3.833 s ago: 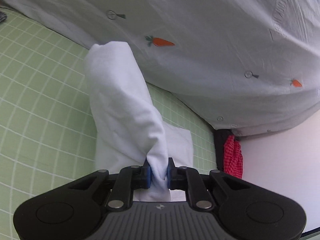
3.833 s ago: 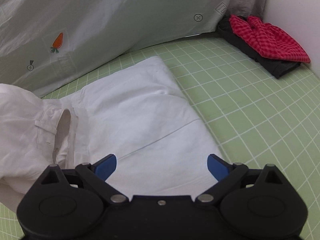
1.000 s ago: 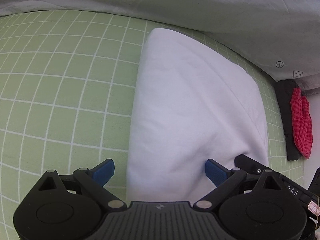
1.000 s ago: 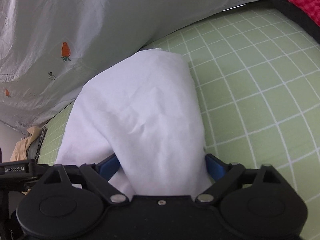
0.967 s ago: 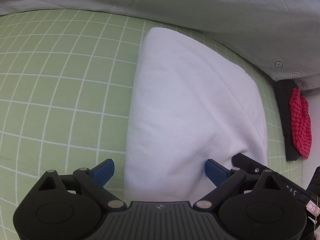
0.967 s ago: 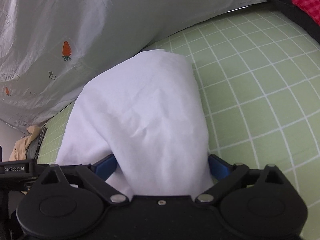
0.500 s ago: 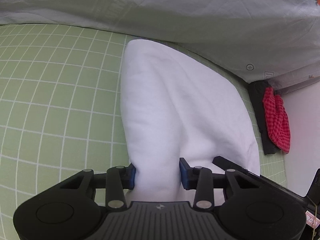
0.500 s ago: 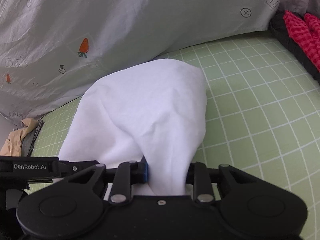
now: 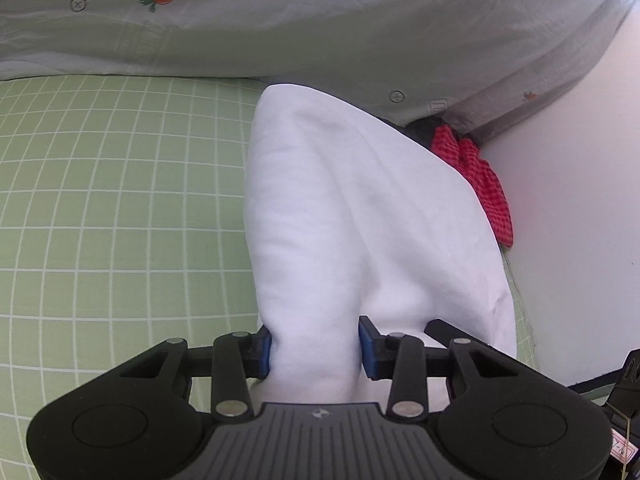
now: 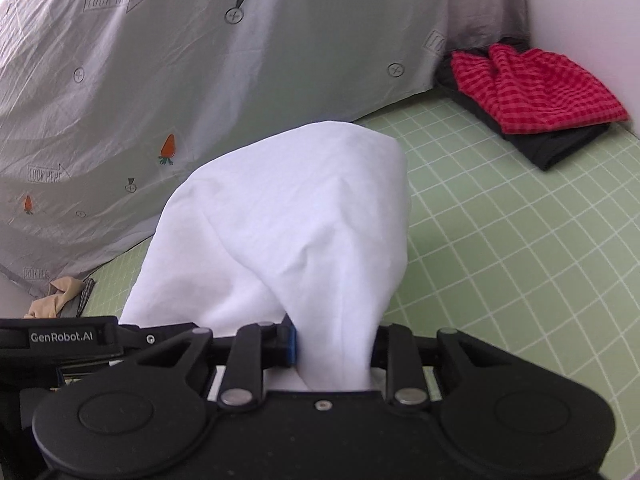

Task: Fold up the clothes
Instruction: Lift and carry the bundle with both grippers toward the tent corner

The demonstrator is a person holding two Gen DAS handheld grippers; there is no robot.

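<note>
Left wrist view: the left gripper point(image 9: 315, 350) is pinching a bunched fold of the white garment point(image 9: 352, 216), its fingers point(image 9: 263, 346) closed on the cloth. The garment is rising off the green checked sheet point(image 9: 112, 208), in front of the grey carrot-print cover point(image 9: 280, 32), with a red checked cloth point(image 9: 476, 176) just beyond it.

Right wrist view: the right gripper point(image 10: 334, 350) is clamping another fold of the same garment point(image 10: 304, 208), which is draping forward over the sheet point(image 10: 520, 240), well short of the red cloth point(image 10: 536, 92). The fabric looks light, soft and limp; holding it at the edges or corners should keep the layers together.
</note>
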